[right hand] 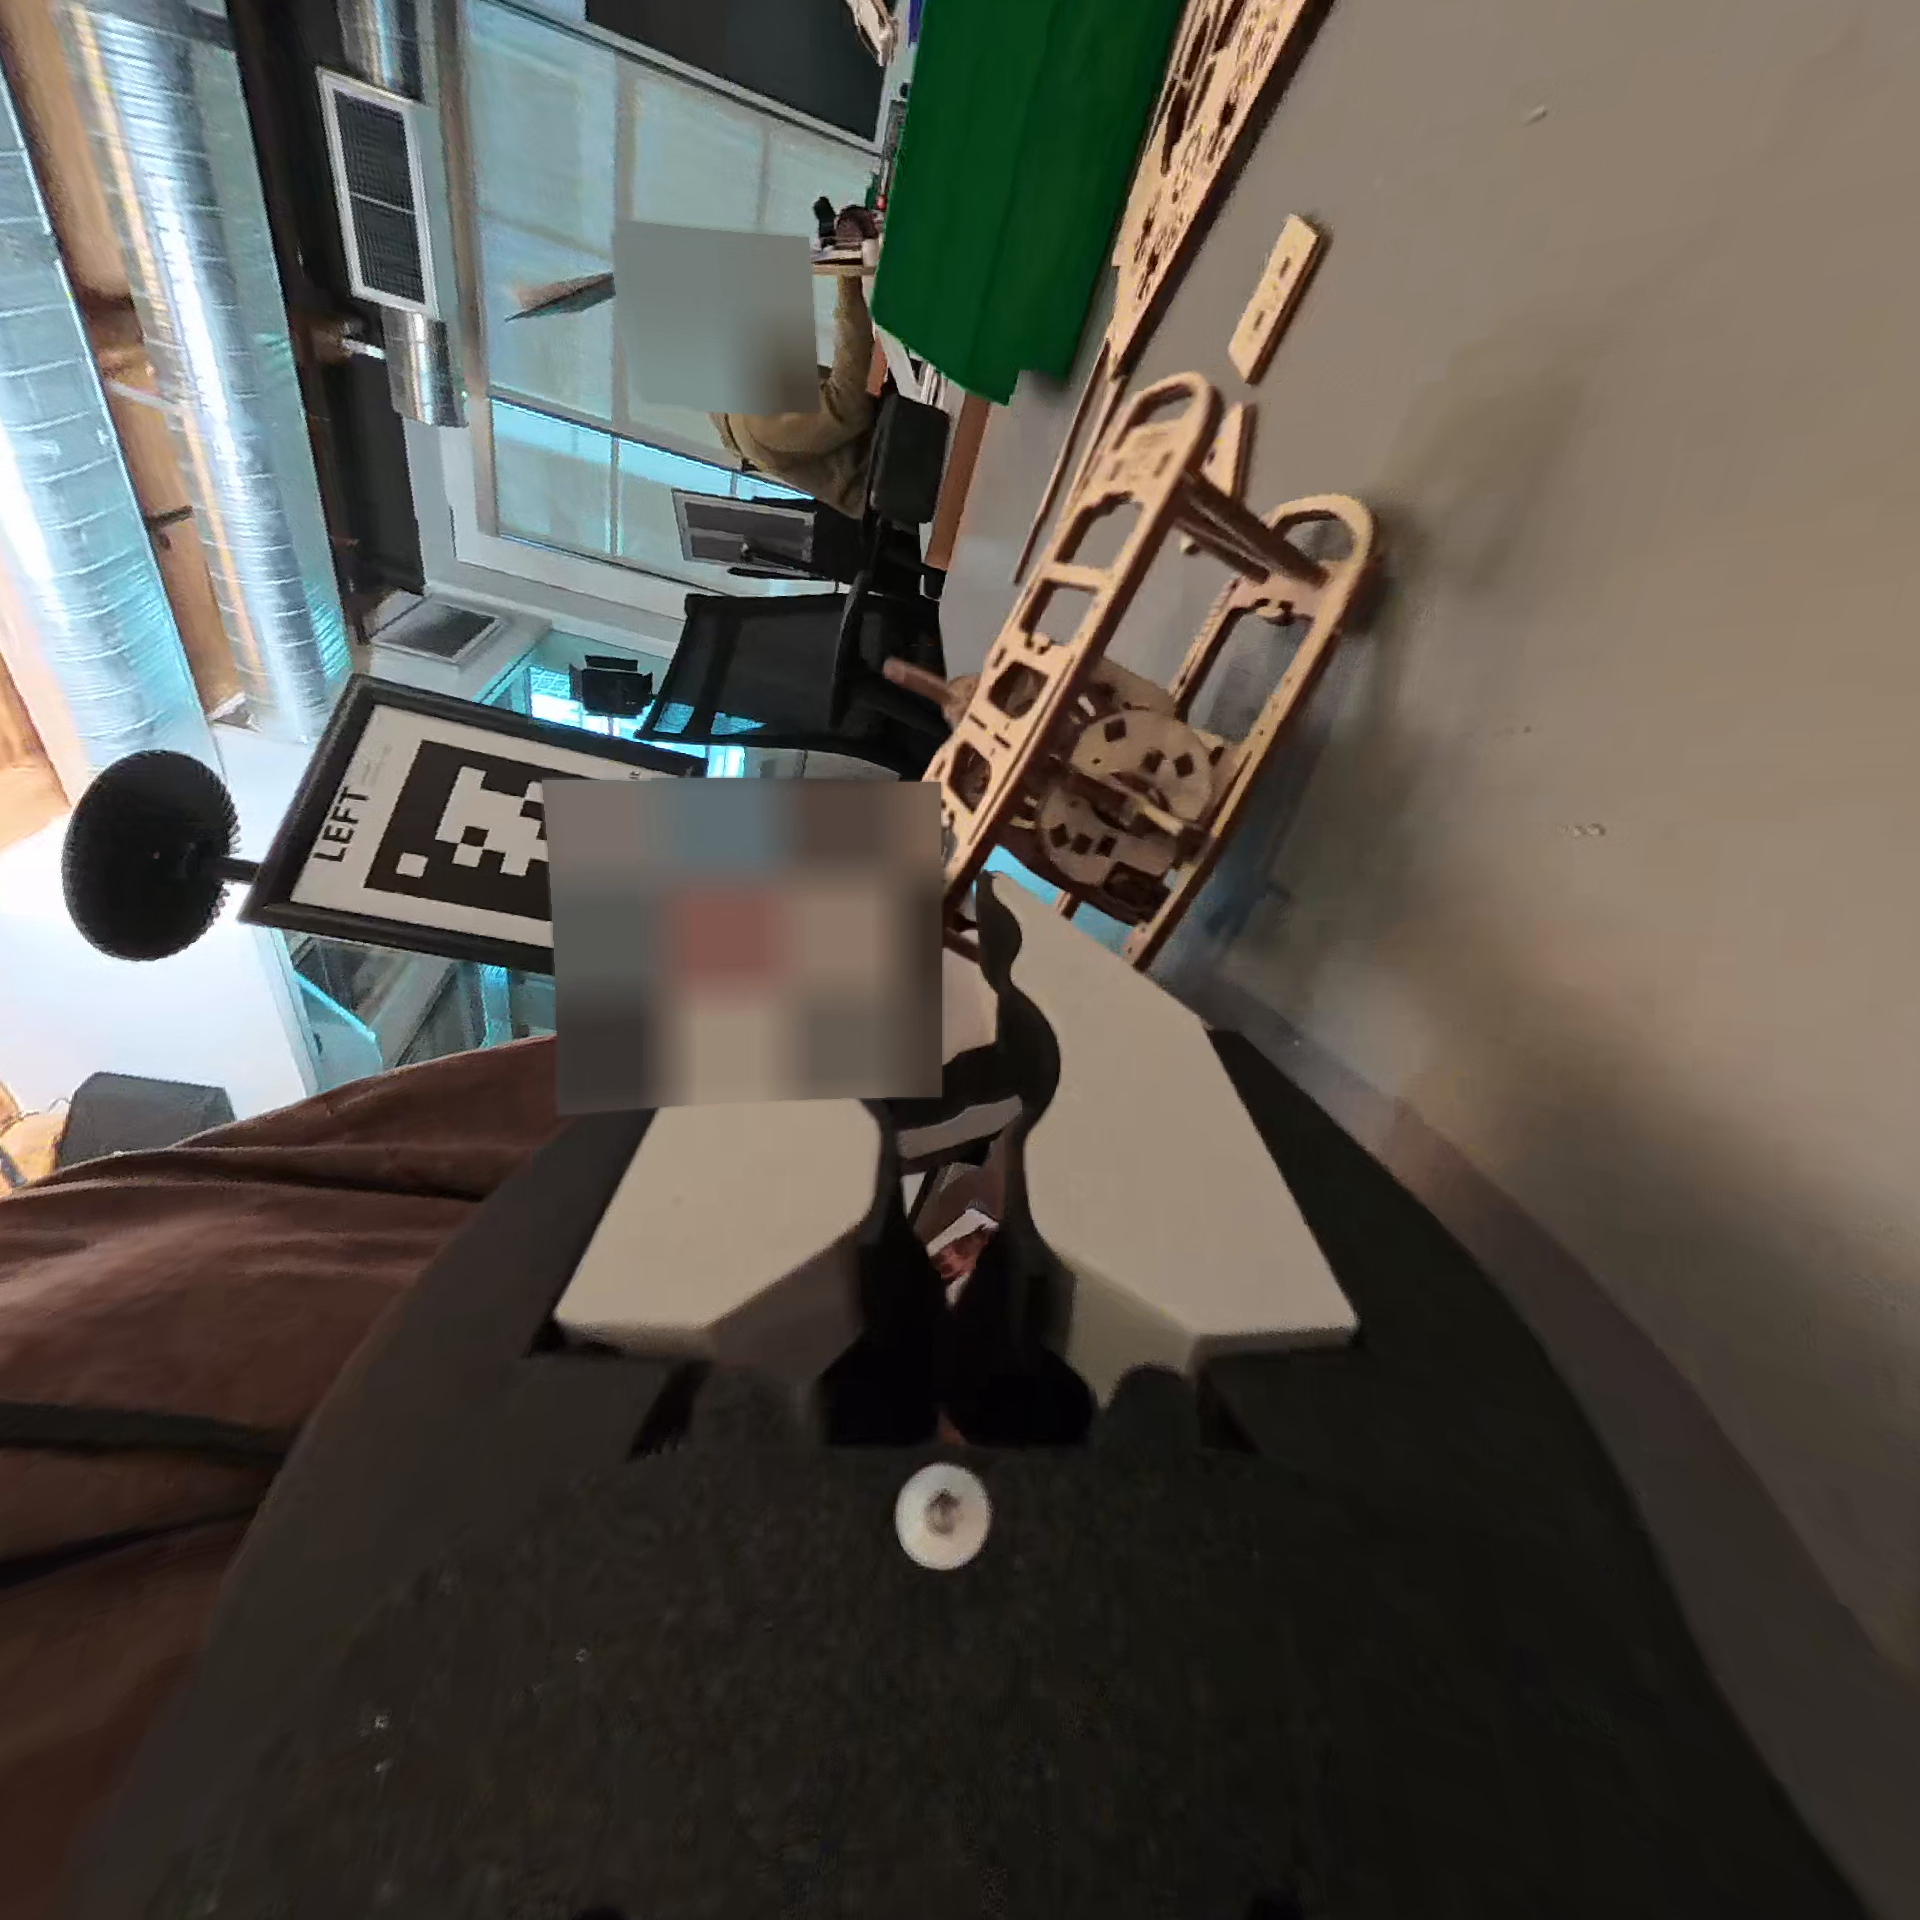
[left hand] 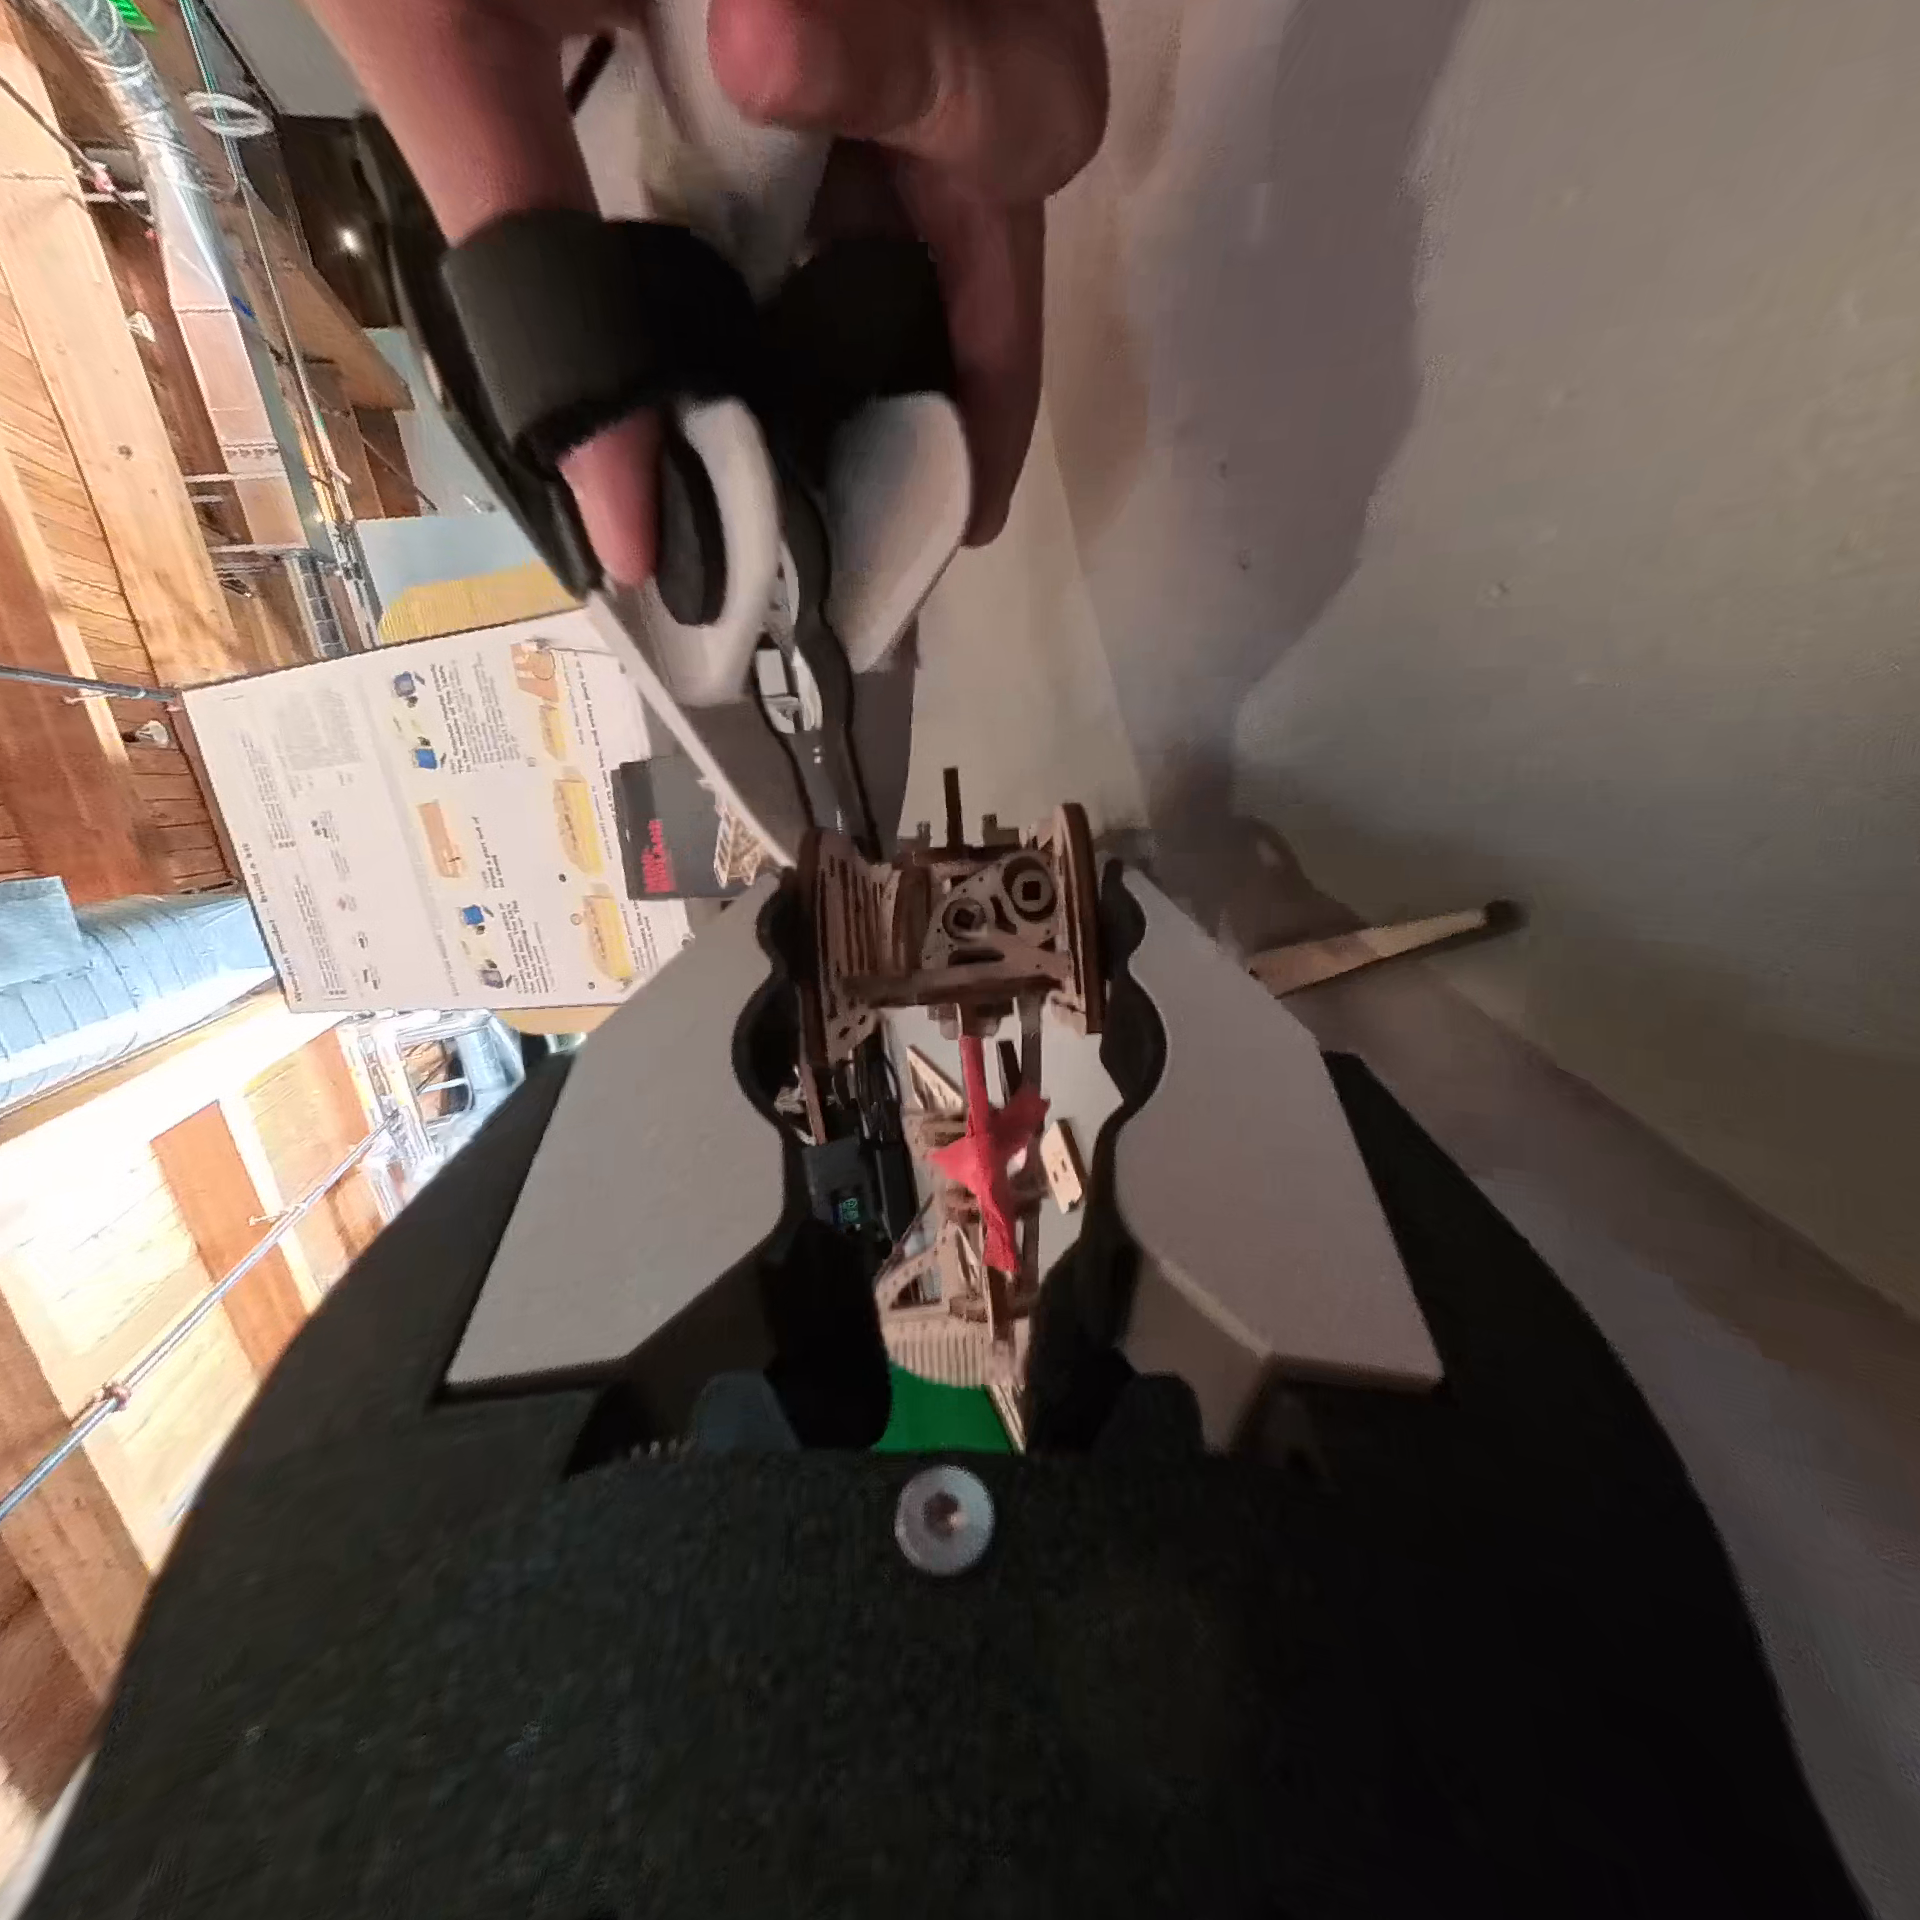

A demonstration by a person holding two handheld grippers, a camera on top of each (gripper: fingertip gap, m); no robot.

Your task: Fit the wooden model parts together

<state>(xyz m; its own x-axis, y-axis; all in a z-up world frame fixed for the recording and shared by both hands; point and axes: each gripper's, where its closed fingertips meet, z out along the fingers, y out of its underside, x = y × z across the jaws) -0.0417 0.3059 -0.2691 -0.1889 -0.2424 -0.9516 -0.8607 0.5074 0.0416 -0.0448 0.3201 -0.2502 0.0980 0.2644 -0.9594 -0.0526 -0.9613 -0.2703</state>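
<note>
In the left wrist view my left gripper (left hand: 951, 940) is shut on a small wooden drum-and-gear assembly (left hand: 987, 914), held between its black pads. A red star-shaped part (left hand: 982, 1148) shows beyond it. A hand (left hand: 914, 125) holds the right gripper, which reaches down from the top; its thin tip touches the assembly's upper left. In the right wrist view my right gripper (right hand: 977, 920) points at a larger wooden frame with gears (right hand: 1132, 748) lying on the grey table (right hand: 1558, 935). A mosaic patch hides its left fingertip, so its state is unclear.
A cut wooden sheet (right hand: 1195, 145), a small flat wooden piece (right hand: 1276, 301) and a green cloth (right hand: 987, 208) lie past the frame. An instruction sheet (left hand: 436, 831) and a dark box (left hand: 670, 831) stand behind. A wooden stick (left hand: 1382, 940) lies on the table. A brown sleeve (right hand: 260, 1247) is at left. Only a small space, under 4 cm, lies between the two pairs of fingers.
</note>
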